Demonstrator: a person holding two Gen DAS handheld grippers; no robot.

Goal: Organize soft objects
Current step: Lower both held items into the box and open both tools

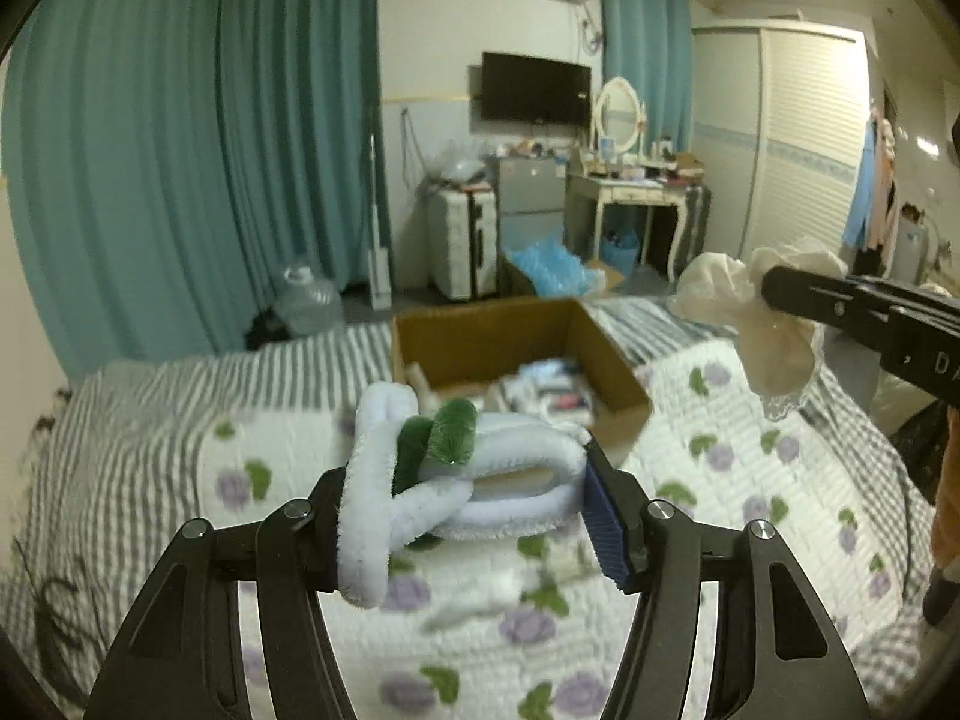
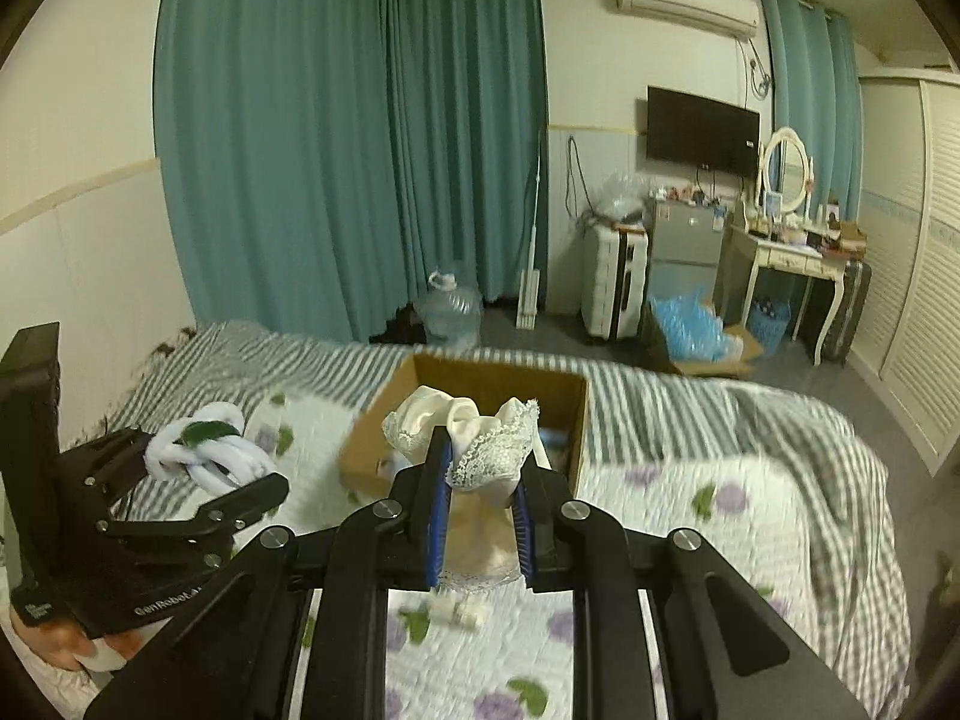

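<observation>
My left gripper (image 1: 465, 495) is shut on a white fuzzy looped item with green leaf-like bits (image 1: 444, 468), held above the bed; it also shows at the left of the right wrist view (image 2: 204, 453). My right gripper (image 2: 480, 480) is shut on a cream lace-trimmed cloth (image 2: 474, 444), held in the air near an open cardboard box (image 2: 564, 420). In the left wrist view the cloth (image 1: 774, 330) hangs from the right gripper at the right, beside the box (image 1: 480, 336), which holds several small items.
A floral quilt (image 1: 720, 480) over a grey striped sheet (image 1: 180, 396) covers the bed. A small white item (image 2: 459, 612) lies on the quilt below my right gripper. Beyond the bed are a water jug (image 1: 309, 300), suitcase, dressing table and wardrobe.
</observation>
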